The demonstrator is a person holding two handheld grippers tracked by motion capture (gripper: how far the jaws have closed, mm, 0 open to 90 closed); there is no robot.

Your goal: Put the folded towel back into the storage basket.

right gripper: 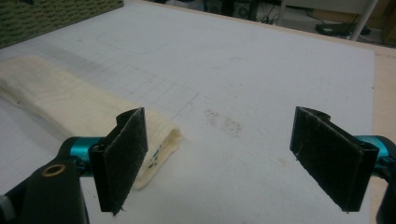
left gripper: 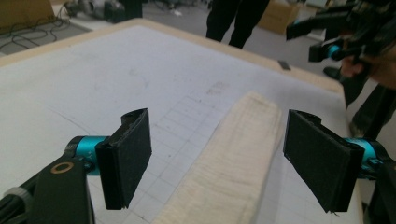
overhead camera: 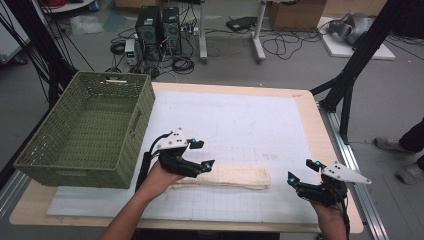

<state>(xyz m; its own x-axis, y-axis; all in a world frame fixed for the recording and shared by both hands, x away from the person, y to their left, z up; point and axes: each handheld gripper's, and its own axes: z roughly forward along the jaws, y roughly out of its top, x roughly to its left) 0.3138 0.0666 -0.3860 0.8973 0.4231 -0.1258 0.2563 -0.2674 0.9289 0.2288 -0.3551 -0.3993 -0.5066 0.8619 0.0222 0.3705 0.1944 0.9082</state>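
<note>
1. A wooden surface [overhead camera: 310, 107] carries a white gridded mat [overhead camera: 240, 125], and a folded cream towel [overhead camera: 235, 176] lies on the mat near its front edge, stretched out as a long narrow strip running left to right.
2. The left gripper [overhead camera: 201, 154] sits over the towel's left end, held in the person's left hand [overhead camera: 157, 177]. Its fingers are spread wide and hold nothing.
3. In the left gripper view, the towel [left gripper: 231, 163] runs up between the two black pads [left gripper: 130, 156], with a gap on each side; whether the pads reach down to the cloth cannot be told.
4. The right gripper [overhead camera: 302, 171] is just beside the towel's right end, apart from it, over bare mat. Its fingers are also wide open and empty.
5. In the right gripper view, the towel's folded end [right gripper: 163, 140] shows just behind the left-hand pad [right gripper: 121, 156], while the space between the pads looks onto the white mat [right gripper: 243, 93].
6. A green woven basket [overhead camera: 132, 122] stands on the left part of the surface, well apart from the towel.
7. Beyond the surface, computer towers [overhead camera: 159, 27] and cables [overhead camera: 280, 47] lie on the floor, and a bystander's shoes [overhead camera: 400, 157] show at the right.
</note>
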